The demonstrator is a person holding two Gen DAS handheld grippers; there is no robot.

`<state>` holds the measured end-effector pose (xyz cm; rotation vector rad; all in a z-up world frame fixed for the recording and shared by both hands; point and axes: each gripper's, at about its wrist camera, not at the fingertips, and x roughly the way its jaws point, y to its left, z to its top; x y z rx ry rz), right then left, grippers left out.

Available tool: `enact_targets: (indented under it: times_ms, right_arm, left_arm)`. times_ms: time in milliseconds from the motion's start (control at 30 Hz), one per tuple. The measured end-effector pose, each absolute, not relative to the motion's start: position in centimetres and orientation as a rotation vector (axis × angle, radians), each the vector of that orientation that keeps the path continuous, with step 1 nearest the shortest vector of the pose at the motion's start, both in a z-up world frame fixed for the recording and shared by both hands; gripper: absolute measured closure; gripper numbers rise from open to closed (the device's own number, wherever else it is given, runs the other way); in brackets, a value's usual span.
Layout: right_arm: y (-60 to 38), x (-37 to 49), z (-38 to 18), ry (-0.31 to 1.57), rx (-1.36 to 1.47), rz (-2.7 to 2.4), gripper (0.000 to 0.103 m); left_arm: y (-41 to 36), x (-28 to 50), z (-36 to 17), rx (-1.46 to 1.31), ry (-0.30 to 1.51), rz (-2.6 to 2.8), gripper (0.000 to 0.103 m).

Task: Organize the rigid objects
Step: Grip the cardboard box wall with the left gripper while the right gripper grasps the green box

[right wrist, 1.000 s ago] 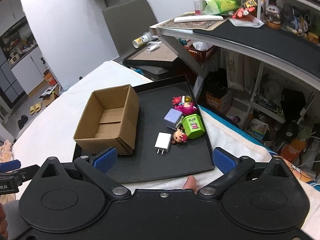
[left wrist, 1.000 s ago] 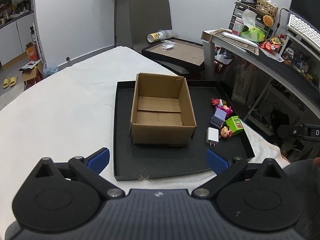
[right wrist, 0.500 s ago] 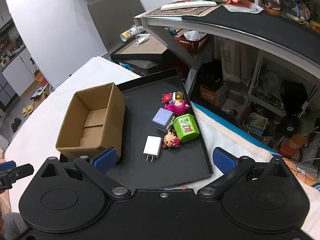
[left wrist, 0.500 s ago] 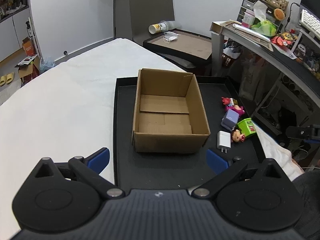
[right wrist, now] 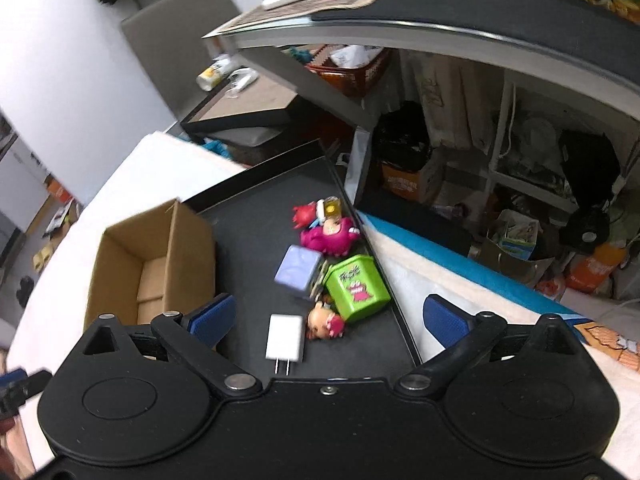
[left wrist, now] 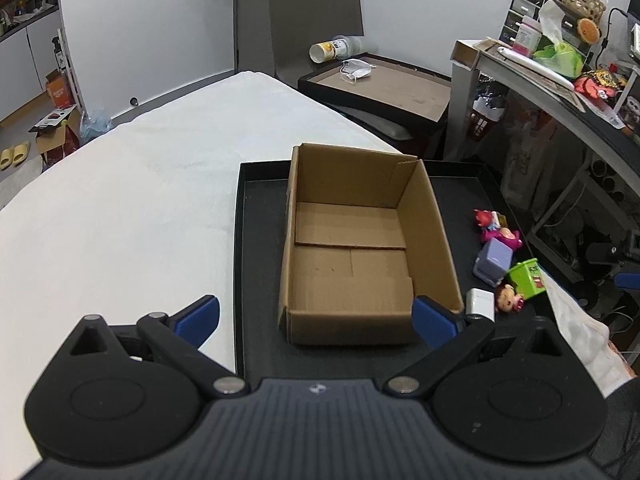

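Charger (right wrist: 285, 337) beside cardboard box (left wrist: 362, 248) on tray (left wrist: 260, 264), left tongs (left wrist: 316, 318) and right tongs (right wrist: 328, 320) spread, holding nothing

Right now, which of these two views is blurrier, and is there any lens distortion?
Right wrist view: motion-smeared, box edges and purple cube soft. Left wrist view: sharp, box creases crisp. Both fisheye: tray edges and desk bow toward the frame borders.

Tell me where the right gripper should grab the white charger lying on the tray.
Grip the white charger across its two long flat sides, coming straight down from above with the right gripper. It lies flat on the black tray, prongs toward the camera; its left side is clear, but the small doll head crowds its right.
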<state>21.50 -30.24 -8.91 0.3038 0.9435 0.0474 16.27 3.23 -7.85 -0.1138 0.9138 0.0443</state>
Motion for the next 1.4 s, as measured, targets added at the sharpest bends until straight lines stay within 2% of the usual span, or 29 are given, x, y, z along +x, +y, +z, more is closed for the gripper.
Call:
enact_targets:
  times_ms: [300, 467, 767, 833, 933, 1067, 1400]
  right_arm:
    - [-32.0, 24.0, -13.4, 1.006, 0.461, 0.009, 0.028]
    - [-32.0, 25.0, -14.8, 1.036, 0.487, -0.006, 0.028]
    - [-31.1, 27.4, -16.9, 1.082, 0.419, -0.031, 0.043]
    - [-31.1, 27.8, -17.2, 1.084, 0.4, -0.034, 0.052]
    - [-30.8, 28.2, -17.6, 1.102, 0.388, -0.018, 0.06]
    - [-30.1, 28.7, -17.9, 1.108, 0.335, -0.024, 0.061]
    - [-29.0, 29.8, -18.0, 1.122, 0.26, -0.021, 0.055]
  left_arm:
    - [4.2, 19.0, -9.0, -0.1, 0.866, 0.052, 0.004]
    - [4.7, 20.7, -9.5, -0.086, 0.857, 0.031, 0.006]
    - [6.0, 23.5, -12.6, -0.117, 0.893, 0.017, 0.029]
    - [6.4, 23.7, -13.4, -0.143, 0.907, 0.022, 0.034]
    - [6.8, 23.9, -14.7, -0.164, 0.933, 0.016, 0.039]
    - [7.7, 23.9, -16.0, -0.198, 0.958, -0.005, 0.042]
    - [8.6, 24.5, -17.9, -0.303, 1.0, -0.071, 0.073]
